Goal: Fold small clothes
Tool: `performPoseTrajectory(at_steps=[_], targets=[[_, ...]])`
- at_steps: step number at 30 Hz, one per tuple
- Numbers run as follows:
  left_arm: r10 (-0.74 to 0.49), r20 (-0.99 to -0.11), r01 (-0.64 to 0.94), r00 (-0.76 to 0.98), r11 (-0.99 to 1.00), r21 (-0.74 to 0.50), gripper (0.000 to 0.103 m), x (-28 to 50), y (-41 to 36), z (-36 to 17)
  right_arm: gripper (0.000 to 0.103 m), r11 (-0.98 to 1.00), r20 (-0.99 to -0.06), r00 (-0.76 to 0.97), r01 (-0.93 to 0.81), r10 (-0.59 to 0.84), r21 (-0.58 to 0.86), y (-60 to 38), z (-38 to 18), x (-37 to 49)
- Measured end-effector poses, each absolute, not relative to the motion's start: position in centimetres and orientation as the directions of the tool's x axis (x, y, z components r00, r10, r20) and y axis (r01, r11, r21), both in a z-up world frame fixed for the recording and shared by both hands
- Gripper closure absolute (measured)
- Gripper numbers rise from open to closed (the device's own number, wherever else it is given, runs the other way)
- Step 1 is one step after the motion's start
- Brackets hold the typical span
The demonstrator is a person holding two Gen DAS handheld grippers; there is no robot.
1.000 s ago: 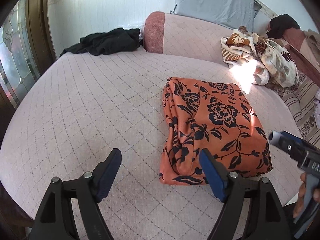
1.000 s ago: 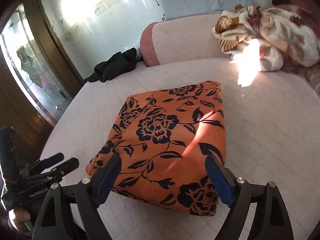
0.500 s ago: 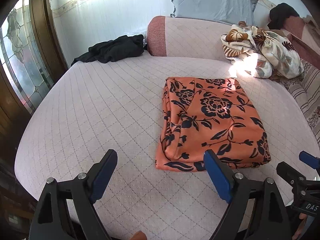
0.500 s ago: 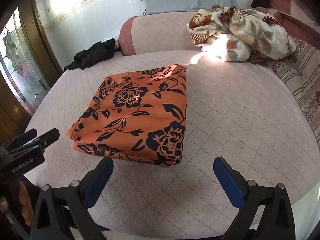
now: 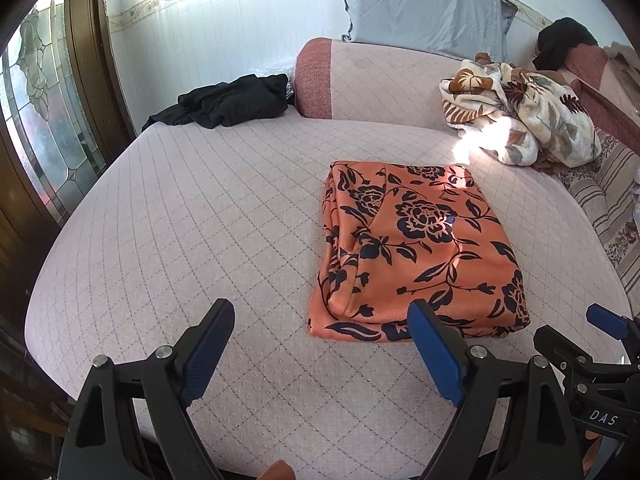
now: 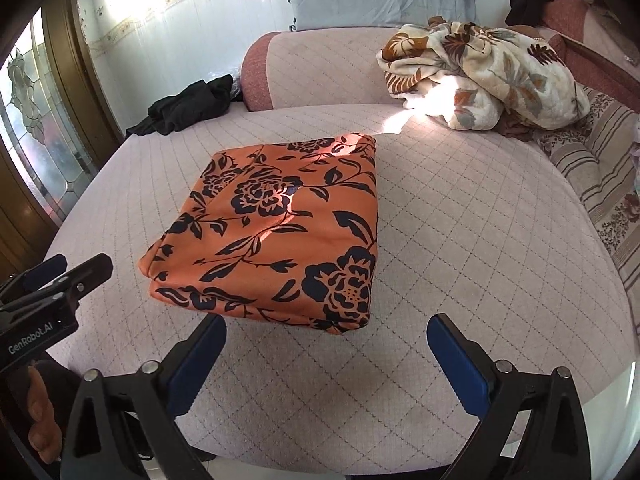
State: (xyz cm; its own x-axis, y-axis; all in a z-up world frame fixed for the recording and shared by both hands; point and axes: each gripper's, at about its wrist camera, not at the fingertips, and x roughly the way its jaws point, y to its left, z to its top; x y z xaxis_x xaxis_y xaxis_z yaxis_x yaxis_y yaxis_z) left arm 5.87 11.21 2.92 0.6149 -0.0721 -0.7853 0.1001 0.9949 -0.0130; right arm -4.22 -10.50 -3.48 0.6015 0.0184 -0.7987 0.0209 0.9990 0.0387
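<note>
An orange cloth with dark blue flowers (image 5: 416,252) (image 6: 280,232) lies folded into a flat rectangle on the quilted pink bed (image 5: 200,220) (image 6: 460,220). My left gripper (image 5: 324,320) hangs open above the bed's front edge, just short of the cloth's near-left corner, with nothing between its blue pads. My right gripper (image 6: 324,336) is also wide open and empty, a little back from the cloth's near edge. Each gripper shows at the side of the other's view: the right one (image 5: 592,340), the left one (image 6: 64,276).
A crumpled black garment (image 5: 228,100) (image 6: 188,104) lies at the bed's far left. A floral blanket (image 5: 520,120) (image 6: 480,76) is heaped at the far right by a striped cushion (image 6: 600,168). A pink bolster (image 5: 380,76) and a grey pillow (image 5: 424,4) line the back. A stained-glass door (image 5: 44,120) stands left.
Both grippers have pulled back from the folded cloth toward the bed's front edge and now stand clear of it. The right gripper's jaws have spread wider. The cloth lies still.
</note>
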Motion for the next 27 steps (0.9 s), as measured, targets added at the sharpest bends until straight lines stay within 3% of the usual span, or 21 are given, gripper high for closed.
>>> performPoseTrajectory(at_steps=[27], targets=[[-0.099, -0.754, 0.129, 0.650, 0.991, -0.019, 0.014, 4.8, 10.8, 4.5, 0.001, 0.999, -0.798, 0.602, 0.032, -0.027, -0.010, -10.1, -2.1, -5.0]])
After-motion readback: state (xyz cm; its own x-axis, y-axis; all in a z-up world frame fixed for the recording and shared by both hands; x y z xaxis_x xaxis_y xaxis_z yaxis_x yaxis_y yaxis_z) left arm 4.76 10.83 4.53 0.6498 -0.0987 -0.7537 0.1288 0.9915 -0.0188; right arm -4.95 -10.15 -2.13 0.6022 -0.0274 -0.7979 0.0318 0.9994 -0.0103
